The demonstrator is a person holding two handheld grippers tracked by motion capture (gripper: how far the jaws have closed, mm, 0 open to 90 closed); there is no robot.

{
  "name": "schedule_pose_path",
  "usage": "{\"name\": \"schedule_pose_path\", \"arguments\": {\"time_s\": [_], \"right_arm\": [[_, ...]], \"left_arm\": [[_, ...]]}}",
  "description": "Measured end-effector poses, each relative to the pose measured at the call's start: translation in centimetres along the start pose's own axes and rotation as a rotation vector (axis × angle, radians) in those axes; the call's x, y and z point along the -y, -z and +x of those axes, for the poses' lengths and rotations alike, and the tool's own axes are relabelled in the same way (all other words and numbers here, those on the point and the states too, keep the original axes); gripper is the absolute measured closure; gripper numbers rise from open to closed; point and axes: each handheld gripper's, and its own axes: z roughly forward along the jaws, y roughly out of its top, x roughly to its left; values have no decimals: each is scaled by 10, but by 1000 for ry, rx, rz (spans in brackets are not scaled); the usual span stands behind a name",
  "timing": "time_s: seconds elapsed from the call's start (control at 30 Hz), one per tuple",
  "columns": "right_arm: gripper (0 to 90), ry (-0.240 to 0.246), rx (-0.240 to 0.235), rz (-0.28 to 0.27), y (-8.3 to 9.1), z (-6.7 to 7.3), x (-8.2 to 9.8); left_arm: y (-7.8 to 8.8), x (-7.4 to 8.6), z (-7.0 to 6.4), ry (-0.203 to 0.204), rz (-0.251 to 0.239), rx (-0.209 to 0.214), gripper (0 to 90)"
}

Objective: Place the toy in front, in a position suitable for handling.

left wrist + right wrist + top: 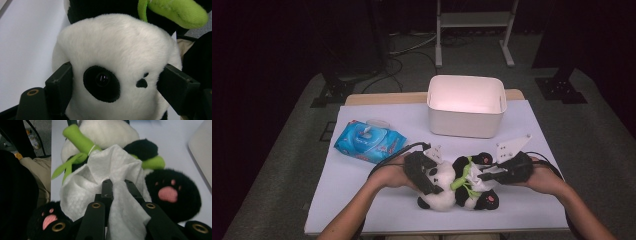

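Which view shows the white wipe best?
The right gripper view: the white wipe is close up, pinched in the right gripper and draped on the panda. The high view shows it small; the left gripper view shows the panda's face.

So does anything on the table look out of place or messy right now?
Nothing stands out. The panda toy lies on its back, head clamped in the left gripper, while the right gripper pinches a white wipe against its belly. The wipes pack and white bin sit tidy and upright.
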Motion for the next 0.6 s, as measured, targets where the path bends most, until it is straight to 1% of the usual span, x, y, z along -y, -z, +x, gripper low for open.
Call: {"name": "schedule_pose_path", "arguments": {"time_s": [0.03, 0.13, 0.2, 0.37, 0.5, 0.6], "right_arm": [[796, -1, 1, -4, 1, 0, 3], [796, -31, 10, -15, 4, 4, 15], [796, -40, 14, -19, 6, 4, 21], [797, -63, 18, -24, 7, 6, 32], [796, -79, 19, -24, 8, 6, 37], [797, -74, 19, -28, 10, 8, 36]], "left_arm": [[0, 0, 0, 1, 1, -1, 202], [0, 0, 0, 6, 2, -1, 202], [0, 0, 0, 4, 5, -3, 202], [0, 0, -1, 8, 2, -5, 202], [0, 0, -1, 9, -2, -8, 202], [0, 0, -1, 12, -2, -9, 202]]}}
